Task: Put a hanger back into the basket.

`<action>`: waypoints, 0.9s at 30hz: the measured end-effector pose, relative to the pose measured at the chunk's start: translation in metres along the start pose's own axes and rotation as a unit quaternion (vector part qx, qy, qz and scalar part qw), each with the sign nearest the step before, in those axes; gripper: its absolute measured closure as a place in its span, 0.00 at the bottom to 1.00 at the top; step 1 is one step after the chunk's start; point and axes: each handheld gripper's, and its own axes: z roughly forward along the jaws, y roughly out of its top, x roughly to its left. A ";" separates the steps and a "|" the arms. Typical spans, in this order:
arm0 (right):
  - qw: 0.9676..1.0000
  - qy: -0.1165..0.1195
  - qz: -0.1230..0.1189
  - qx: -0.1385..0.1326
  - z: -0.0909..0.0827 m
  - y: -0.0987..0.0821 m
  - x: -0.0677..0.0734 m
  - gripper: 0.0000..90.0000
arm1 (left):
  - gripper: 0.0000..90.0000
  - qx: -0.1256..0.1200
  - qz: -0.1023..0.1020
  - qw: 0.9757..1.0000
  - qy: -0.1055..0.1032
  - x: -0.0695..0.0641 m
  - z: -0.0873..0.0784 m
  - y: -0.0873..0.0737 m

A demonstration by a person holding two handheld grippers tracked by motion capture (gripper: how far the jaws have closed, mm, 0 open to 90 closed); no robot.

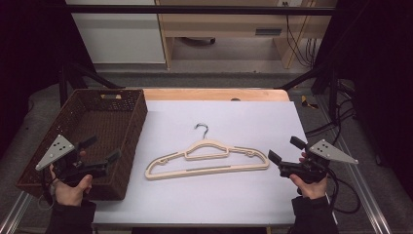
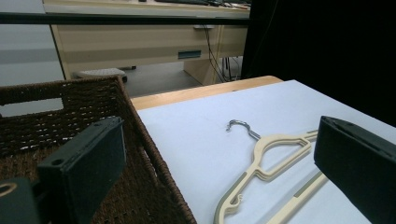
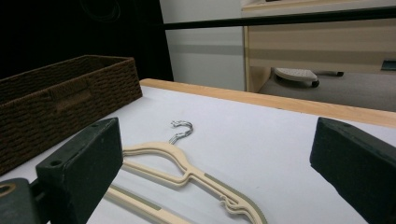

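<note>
A cream plastic hanger [image 1: 207, 158] with a metal hook lies flat on the white sheet in the middle of the table, hook pointing away from me. It also lies ahead in the left gripper view [image 2: 266, 172] and the right gripper view [image 3: 187, 175]. My left gripper [image 1: 101, 149] is held open over the near right part of the brown wicker basket [image 1: 85, 122], nothing between its jaws. My right gripper [image 1: 286, 150] is open just right of the hanger's right end, apart from it and empty.
The basket [image 2: 70, 100] stands at the table's left with its right wall along the sheet's edge [image 3: 60, 100]. A wooden table edge [image 1: 214, 94] runs along the far side. Cables [image 1: 341, 195] trail off the right. Cabinets stand beyond the table.
</note>
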 end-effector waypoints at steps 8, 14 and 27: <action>1.000 0.004 0.000 0.004 0.002 0.000 0.000 0.05 | 0.02 0.002 0.004 1.000 0.001 -0.003 0.002 0.000; 1.000 0.015 -0.012 0.020 0.010 0.002 0.005 0.07 | 0.03 0.006 0.004 1.000 0.000 -0.004 0.004 -0.001; 0.995 0.055 -0.032 0.072 0.051 0.007 0.019 0.10 | 0.03 0.008 0.009 1.000 -0.001 -0.008 0.006 -0.001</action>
